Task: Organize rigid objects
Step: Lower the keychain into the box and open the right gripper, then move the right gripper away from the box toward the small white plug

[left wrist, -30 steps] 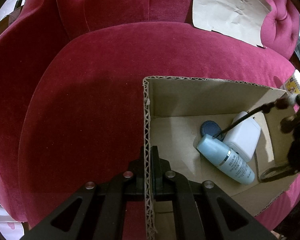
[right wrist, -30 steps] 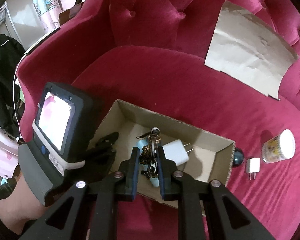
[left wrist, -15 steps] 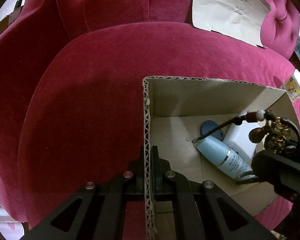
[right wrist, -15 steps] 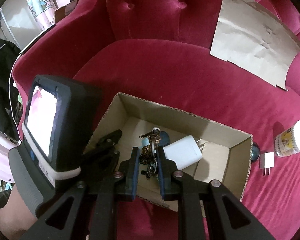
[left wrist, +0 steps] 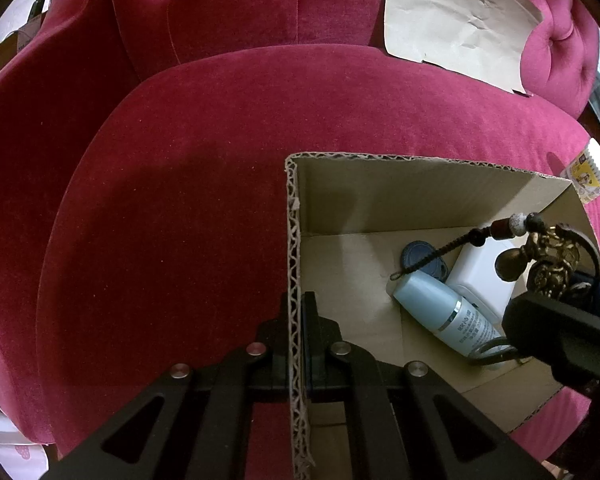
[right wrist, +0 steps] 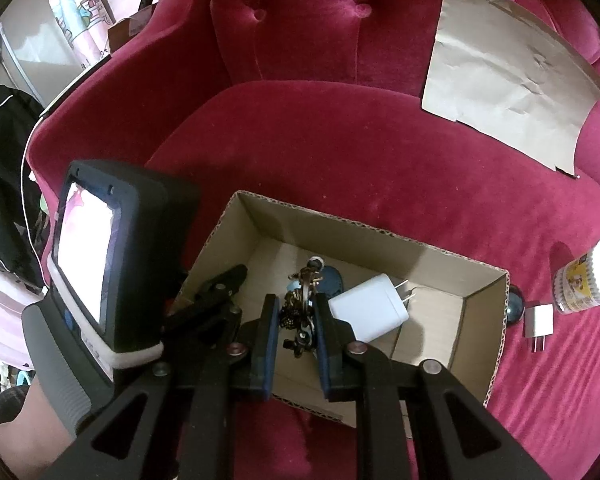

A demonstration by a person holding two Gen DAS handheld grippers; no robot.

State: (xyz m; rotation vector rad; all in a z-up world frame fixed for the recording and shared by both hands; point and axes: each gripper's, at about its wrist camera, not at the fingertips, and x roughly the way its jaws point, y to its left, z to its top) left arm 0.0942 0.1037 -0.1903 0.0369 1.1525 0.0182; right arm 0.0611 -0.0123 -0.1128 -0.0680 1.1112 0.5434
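The sofa [left wrist: 180,200] is deep pink velvet, soft and matt with a short nap. The cardboard box [left wrist: 420,184] is raw brown corrugated board with fluted cut edges. A creased sheet of tan paper [right wrist: 508,76] looks dull. The ornate keychain [right wrist: 300,304] is brassy metal, rough with relief, with glossy beads. The pale blue bottle [left wrist: 444,316] is smooth plastic with a shiny silver band; the white charger [right wrist: 368,312] is satin plastic

One cardboard box [right wrist: 482,334] sits on the sofa, holding one light-blue bottle [left wrist: 444,316], one dark blue round lid [left wrist: 416,254] and one large white charger [right wrist: 366,314]. Outside it: one small white plug [right wrist: 538,320], one cotton-swab tub [right wrist: 586,284], one dark ball [right wrist: 514,306], one paper sheet [right wrist: 508,76]; one ornate keychain [right wrist: 300,308]
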